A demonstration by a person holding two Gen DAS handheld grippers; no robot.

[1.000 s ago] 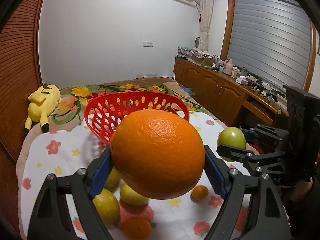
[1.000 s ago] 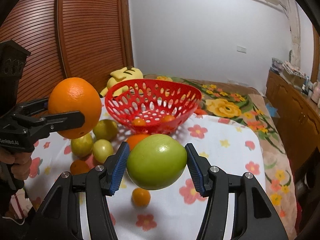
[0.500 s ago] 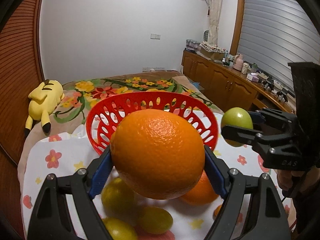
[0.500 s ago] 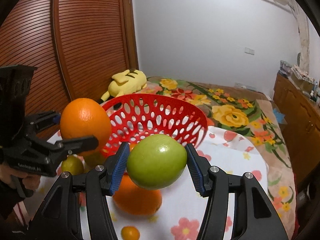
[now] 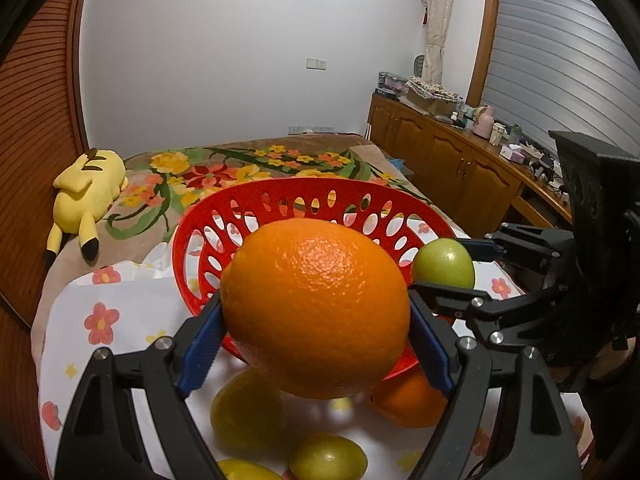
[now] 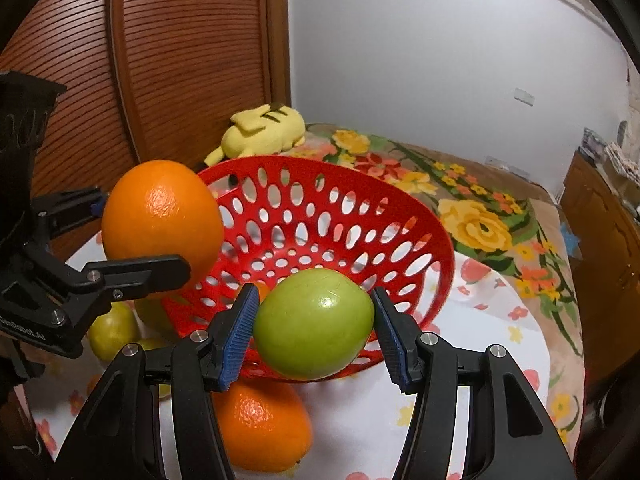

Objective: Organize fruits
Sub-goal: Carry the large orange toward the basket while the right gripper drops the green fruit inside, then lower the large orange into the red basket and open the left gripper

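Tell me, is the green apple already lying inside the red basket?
No, the green apple is clamped in the right gripper, held in the air before the red basket.

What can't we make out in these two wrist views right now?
- Inside of the red basket, left wrist view: the held orange covers its floor; contents unknown.
- Basket floor, right wrist view: the green fruit in the right gripper hides the near part.
- Loose yellow-green fruits and the loose orange: partly behind gripper fingers, cut by the bottom edge; count uncertain.
- Items on the wooden counter: too small.
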